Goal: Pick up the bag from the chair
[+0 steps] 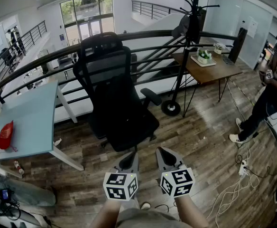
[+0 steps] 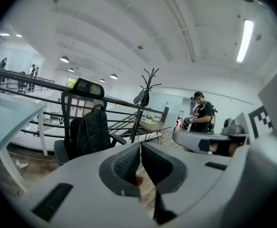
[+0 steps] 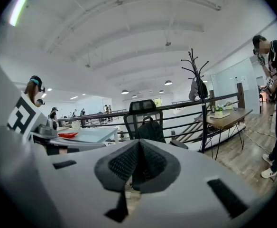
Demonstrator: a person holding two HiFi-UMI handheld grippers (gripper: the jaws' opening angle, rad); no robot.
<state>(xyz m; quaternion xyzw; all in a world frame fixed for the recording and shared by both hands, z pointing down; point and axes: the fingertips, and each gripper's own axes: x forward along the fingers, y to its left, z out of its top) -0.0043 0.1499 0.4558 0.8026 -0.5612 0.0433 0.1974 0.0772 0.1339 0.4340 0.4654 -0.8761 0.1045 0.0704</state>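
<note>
Facing one chair (image 1: 105,63) with one black bag (image 2: 92,129); left tool (image 1: 129,159) and right tool (image 1: 163,153) both closed, empty

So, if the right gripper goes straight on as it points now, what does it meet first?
Probably the black backpack on the office chair; the right gripper points at it, though depth is unclear.

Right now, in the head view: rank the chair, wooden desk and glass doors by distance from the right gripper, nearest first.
1. Chair: just ahead of the right gripper, slightly to its left.
2. Wooden desk: farther off, ahead and to the right.
3. Glass doors: at the far wall, well beyond the railing, ahead and to the left.
</note>
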